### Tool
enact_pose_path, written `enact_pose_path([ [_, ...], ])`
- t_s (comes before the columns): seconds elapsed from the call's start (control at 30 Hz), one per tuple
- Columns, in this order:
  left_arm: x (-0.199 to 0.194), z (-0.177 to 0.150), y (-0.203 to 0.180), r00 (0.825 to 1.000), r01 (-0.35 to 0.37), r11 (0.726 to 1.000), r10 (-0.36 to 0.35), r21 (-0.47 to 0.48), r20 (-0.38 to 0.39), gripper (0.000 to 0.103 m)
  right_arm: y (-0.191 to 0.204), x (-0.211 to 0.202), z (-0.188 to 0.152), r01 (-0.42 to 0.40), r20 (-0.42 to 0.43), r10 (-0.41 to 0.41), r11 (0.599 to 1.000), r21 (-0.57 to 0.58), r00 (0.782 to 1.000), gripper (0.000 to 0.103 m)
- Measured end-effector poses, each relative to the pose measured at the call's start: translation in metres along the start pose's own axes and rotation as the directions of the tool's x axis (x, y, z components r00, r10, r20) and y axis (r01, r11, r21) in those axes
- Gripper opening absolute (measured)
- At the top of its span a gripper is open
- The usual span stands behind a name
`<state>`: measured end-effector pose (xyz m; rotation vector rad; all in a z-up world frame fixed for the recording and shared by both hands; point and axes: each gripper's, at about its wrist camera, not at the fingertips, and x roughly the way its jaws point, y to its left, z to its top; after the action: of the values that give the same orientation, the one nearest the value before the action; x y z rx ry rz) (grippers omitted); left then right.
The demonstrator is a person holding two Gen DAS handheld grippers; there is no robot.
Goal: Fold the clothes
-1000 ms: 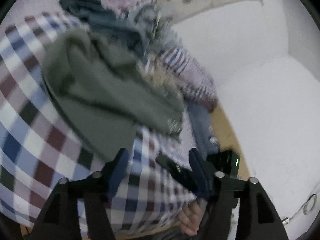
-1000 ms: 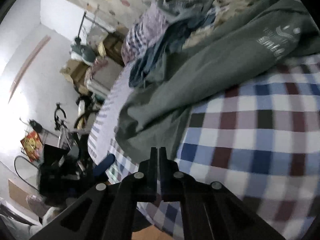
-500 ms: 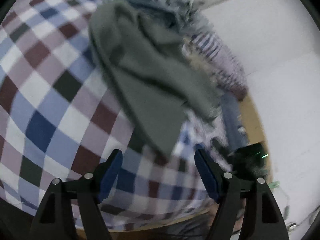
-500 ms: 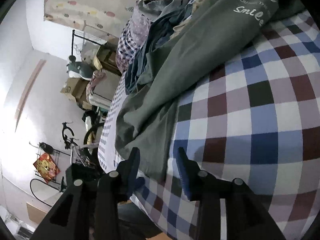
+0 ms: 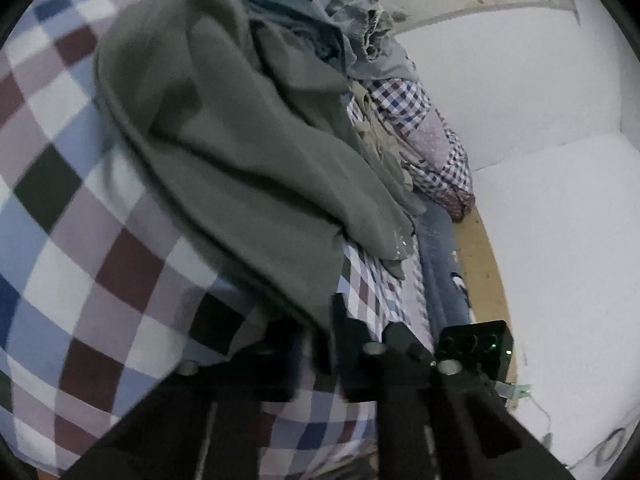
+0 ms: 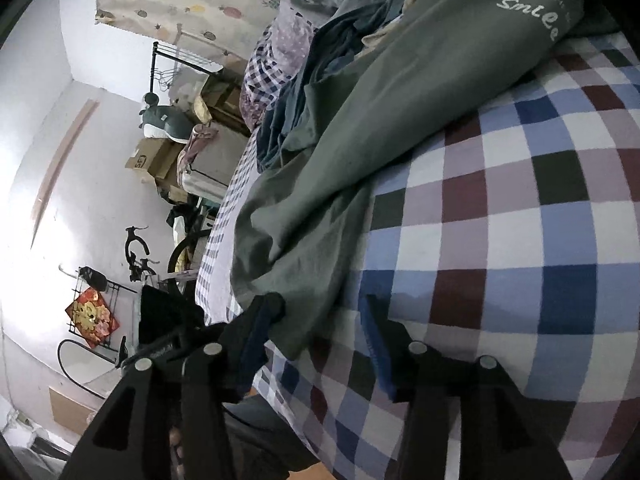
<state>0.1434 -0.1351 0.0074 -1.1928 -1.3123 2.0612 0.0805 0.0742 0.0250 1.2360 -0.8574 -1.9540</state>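
Note:
A grey-green garment [image 5: 240,152] with white "Smile" print lies stretched across the checked bedcover [image 5: 80,240]. My left gripper [image 5: 322,344] is shut on its lower tip, and the cloth runs down between the closed fingers. In the right wrist view the same garment [image 6: 400,120] reaches toward me over the bedcover [image 6: 520,240]. My right gripper [image 6: 320,320] stands open, its blue-padded fingers [image 6: 260,328] either side of the garment's hem without pinching it.
A pile of other clothes [image 5: 352,28] lies at the far end of the bed, with jeans [image 5: 440,272] along the bed's wooden edge [image 5: 480,264] by the white wall [image 5: 520,120]. Beyond the bed stand boxes [image 6: 152,156], a rack and a bicycle [image 6: 140,252].
My left gripper went from wide open to closed on the garment's tip. My right gripper, shut a second ago, has opened wide and the garment hem lies between its fingers.

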Motion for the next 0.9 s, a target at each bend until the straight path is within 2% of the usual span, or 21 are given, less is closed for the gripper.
enact_pose_path([
  [0.17, -0.016, -0.001, -0.003, 0.995, 0.095, 0.995, -0.095, -0.019, 0.029, 0.003, -0.005, 0.0, 0.001, -0.027, 0.01, 0.027, 0.999, 0.04, 1.0, 0.053],
  [0.4, -0.015, -0.007, -0.005, 0.991, 0.134, 0.991, -0.134, -0.027, 0.002, 0.002, -0.015, 0.002, -0.001, -0.119, 0.058, 0.111, 0.98, 0.16, 0.992, 0.054],
  [0.5, -0.016, -0.009, -0.009, 0.986, 0.165, 0.986, -0.165, -0.017, -0.009, 0.002, -0.011, 0.009, -0.004, -0.133, 0.058, 0.125, 0.976, 0.172, 0.991, 0.054],
  [0.6, -0.014, -0.009, -0.012, 0.986, 0.166, 0.986, -0.167, -0.016, -0.012, 0.002, -0.009, 0.016, -0.004, -0.138, 0.059, 0.13, 0.975, 0.173, 0.99, 0.054],
  [0.77, -0.011, -0.013, -0.011, 0.992, 0.128, 0.992, -0.128, -0.002, -0.02, 0.002, -0.007, 0.026, 0.0, -0.155, 0.065, 0.145, 0.969, 0.192, 0.987, 0.053],
  [0.8, -0.01, -0.014, -0.012, 0.993, 0.113, 0.994, -0.112, 0.008, -0.022, 0.002, -0.003, 0.029, 0.001, -0.146, 0.054, 0.139, 0.974, 0.175, 0.989, 0.049],
  [0.87, -0.01, -0.015, -0.013, 0.996, 0.083, 0.996, -0.082, 0.027, -0.022, 0.002, 0.005, 0.034, 0.0, -0.102, 0.027, 0.1, 0.987, 0.127, 0.995, 0.019],
  [0.9, -0.013, -0.015, -0.012, 0.998, 0.069, 0.997, -0.068, 0.033, -0.015, 0.002, 0.01, 0.035, -0.001, -0.054, 0.015, 0.053, 0.995, 0.089, 0.998, 0.004],
])
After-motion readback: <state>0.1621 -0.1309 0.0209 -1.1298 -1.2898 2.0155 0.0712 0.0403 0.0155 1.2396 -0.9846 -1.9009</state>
